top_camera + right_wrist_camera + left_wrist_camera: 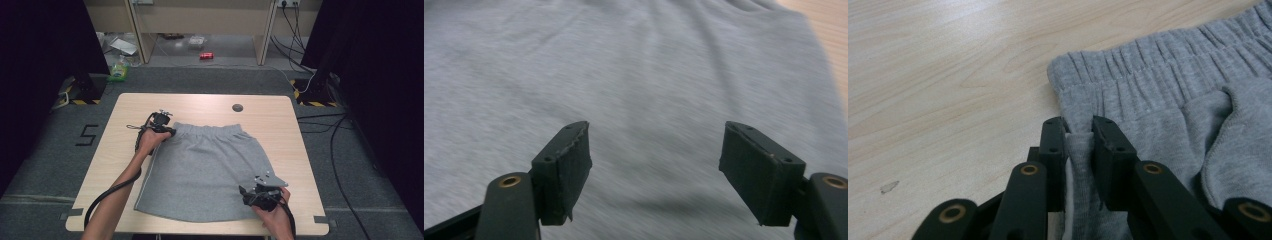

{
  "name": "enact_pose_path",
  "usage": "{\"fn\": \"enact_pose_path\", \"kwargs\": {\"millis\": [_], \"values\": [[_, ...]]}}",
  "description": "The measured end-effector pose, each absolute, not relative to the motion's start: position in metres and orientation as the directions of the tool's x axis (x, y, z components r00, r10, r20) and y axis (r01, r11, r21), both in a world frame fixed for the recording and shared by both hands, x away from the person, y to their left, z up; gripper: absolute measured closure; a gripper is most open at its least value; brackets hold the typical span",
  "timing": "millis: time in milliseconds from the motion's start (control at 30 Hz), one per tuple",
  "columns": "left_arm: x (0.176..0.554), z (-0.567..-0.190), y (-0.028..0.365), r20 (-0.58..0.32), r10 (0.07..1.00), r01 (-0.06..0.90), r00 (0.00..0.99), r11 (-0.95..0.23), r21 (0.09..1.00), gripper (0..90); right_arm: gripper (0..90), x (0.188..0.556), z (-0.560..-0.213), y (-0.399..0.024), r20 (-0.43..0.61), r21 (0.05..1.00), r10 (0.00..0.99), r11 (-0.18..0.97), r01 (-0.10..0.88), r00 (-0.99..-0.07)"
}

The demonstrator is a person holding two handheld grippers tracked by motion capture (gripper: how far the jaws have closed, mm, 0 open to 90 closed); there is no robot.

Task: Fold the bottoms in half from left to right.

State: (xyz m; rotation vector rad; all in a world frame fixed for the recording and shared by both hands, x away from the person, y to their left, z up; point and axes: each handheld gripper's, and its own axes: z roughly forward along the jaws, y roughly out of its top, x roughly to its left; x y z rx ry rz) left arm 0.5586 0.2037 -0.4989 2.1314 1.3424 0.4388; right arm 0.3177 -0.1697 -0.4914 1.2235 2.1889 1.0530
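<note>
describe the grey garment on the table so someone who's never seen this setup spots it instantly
Start at the light wooden table in the middle of the dark floor. Spread flat across its centre lies the grey shorts, gathered elastic waistband on the far side and hem toward the person. It is the one piece of cloth there; the left gripper pinches its waistband corner, and the right gripper hovers with open jaws over the hem corner.

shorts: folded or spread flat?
Spread flat. The shorts lie open on the table, waistband and hem both showing; the left tongs pinch up just a small fold near the waistband.
</note>
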Motion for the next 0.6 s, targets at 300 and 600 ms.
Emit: {"fn": "enact_pose_path", "kwargs": {"millis": [300, 600], "values": [[0.558, -0.5, 0.205, -0.031, 0.897, 0.703, 0.441, -0.324, 0.633, 75.2, 30.8, 0.328, -0.491, -0.104, 0.015, 0.778, 0.768, 0.393, 0.49, -0.64], [0.558, -0.5, 0.205, -0.033, 0.896, 0.703, 0.444, -0.324, 0.633, 75.2, 33.2, 0.338, -0.491, -0.044, 0.042, 0.783, 0.694, 0.424, 0.455, -0.719]]}}
